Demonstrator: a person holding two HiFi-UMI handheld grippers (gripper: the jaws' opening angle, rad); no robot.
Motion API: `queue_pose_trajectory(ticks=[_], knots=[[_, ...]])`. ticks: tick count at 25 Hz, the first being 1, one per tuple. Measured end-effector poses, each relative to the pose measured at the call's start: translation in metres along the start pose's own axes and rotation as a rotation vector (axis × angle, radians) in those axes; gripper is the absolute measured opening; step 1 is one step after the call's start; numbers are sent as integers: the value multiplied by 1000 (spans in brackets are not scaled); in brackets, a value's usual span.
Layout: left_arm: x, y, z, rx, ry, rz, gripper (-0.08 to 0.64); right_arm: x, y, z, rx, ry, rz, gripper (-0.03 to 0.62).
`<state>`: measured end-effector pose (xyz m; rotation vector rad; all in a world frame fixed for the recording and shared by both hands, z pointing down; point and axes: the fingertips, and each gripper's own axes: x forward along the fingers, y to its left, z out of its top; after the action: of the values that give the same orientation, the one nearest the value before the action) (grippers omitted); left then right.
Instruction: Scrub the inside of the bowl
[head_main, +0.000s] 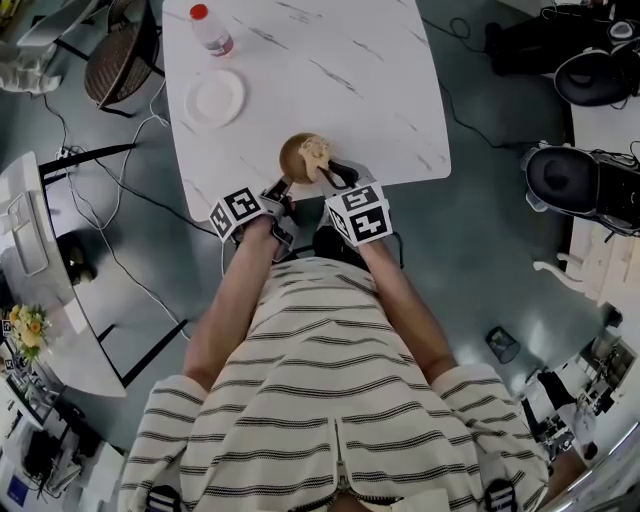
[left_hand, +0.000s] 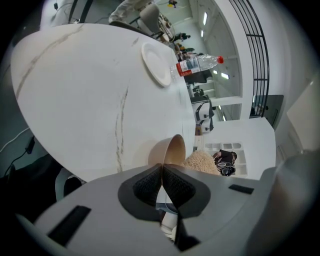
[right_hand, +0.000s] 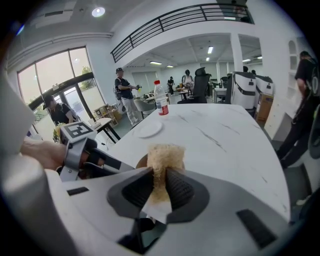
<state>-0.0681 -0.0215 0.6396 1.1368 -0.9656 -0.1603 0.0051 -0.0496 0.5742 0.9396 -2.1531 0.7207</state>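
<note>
Scrubber (right_hand: 165, 152) in right tongs (right_hand: 159, 172), inside bowl (head_main: 296, 155)

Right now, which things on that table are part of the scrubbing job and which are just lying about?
In use: the brown bowl, gripped at its rim by the left tool; the fibrous scrub pad, held by the right tool at the bowl.
Lying about: the white plate and the red-capped water bottle.

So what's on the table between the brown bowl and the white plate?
Nothing. In the head view, only bare marble-look table lies between the bowl and the plate.
</note>
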Motion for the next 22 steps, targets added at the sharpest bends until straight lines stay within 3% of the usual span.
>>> queue_pose_trajectory(ticks=[22], knots=[[-1, 0, -1, 49, 7, 19, 9, 36, -7, 4, -26, 11, -30, 78]])
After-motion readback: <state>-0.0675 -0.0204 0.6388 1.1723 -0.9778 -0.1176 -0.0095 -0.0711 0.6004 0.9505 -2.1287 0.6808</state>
